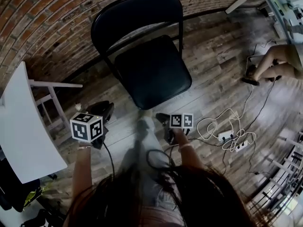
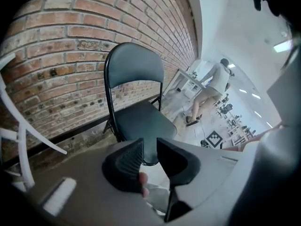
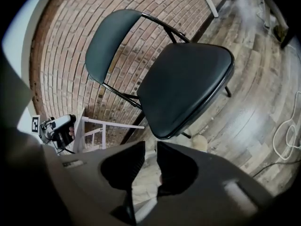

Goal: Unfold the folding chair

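Folding chair (image 1: 151,70) stands open on the floor (image 1: 213,79), seat down, back towards the brick wall (image 1: 57,27) — the unfolding looks complete. Left gripper (image 2: 150,145) and right gripper (image 3: 150,147) hang short of the seat's front edge, jaws narrowly apart and empty — apparently no grip is needed now.

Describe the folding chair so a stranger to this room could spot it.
Find the red brick wall; on the wooden floor before it stands the folding chair, opened out. It is all black, thin-framed with padded seat and rounded back, unlike the white table beside it.
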`<state>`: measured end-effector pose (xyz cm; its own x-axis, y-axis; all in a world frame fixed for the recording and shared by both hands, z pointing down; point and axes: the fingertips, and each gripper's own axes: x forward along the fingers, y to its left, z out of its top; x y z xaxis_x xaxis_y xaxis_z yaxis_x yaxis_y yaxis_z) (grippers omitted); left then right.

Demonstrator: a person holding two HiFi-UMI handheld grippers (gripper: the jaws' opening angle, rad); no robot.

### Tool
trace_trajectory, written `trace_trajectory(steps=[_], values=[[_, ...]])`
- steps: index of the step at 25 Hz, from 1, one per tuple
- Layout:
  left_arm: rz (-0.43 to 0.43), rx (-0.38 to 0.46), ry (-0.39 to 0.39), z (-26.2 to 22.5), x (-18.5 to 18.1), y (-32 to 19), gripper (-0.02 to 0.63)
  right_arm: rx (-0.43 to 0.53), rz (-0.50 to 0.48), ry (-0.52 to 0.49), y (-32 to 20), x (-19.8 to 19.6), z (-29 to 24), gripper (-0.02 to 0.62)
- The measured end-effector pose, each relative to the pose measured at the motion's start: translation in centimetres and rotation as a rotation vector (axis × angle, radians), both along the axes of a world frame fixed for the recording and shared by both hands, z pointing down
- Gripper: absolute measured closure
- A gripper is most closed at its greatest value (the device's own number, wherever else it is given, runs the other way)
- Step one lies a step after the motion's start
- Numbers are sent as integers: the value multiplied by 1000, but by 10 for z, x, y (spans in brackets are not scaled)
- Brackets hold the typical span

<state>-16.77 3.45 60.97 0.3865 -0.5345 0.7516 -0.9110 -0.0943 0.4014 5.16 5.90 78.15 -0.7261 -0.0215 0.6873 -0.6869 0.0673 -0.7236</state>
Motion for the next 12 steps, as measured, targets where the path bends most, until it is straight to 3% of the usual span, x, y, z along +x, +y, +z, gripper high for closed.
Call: trace_trajectory(steps=[7, 12], values=[[-67, 14, 58, -27, 32, 59, 531, 68, -30, 30, 16, 18, -33, 548], [-181, 22, 130, -45, 28, 93, 543, 126, -65, 14, 16, 15, -66, 543]])
